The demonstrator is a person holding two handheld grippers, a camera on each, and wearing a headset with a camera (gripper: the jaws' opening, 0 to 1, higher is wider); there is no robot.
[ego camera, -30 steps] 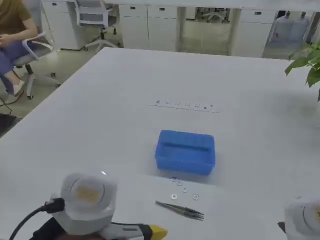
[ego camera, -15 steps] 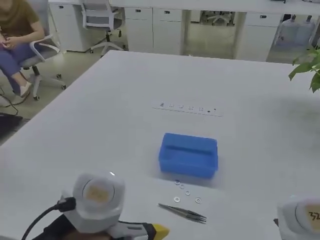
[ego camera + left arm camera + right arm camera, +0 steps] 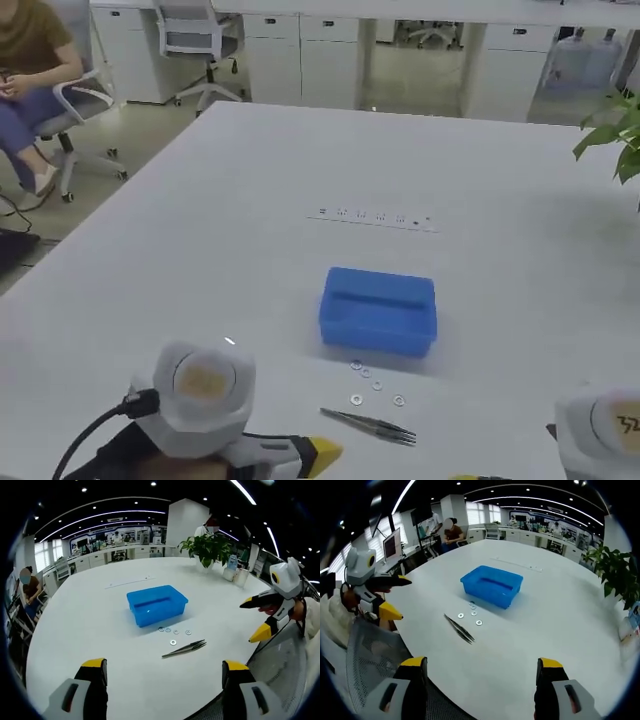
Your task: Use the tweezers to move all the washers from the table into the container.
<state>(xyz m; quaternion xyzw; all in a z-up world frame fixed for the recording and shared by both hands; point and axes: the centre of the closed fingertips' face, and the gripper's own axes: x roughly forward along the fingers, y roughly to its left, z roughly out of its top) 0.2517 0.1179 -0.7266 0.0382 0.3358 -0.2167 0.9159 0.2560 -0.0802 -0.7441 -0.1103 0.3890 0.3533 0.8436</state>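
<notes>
With the left gripper point(image 3: 163, 666) and right gripper point(image 3: 481, 663) spread wide and empty, the slim metal tweezers point(image 3: 368, 424) near the small silver washers point(image 3: 376, 385) must first be pinched up.

Blue container point(image 3: 378, 312) upright; five washers point(image 3: 377, 385) at its 6 o'clock; tweezers point(image 3: 368, 424) flat, 6 o'clock of those
</notes>
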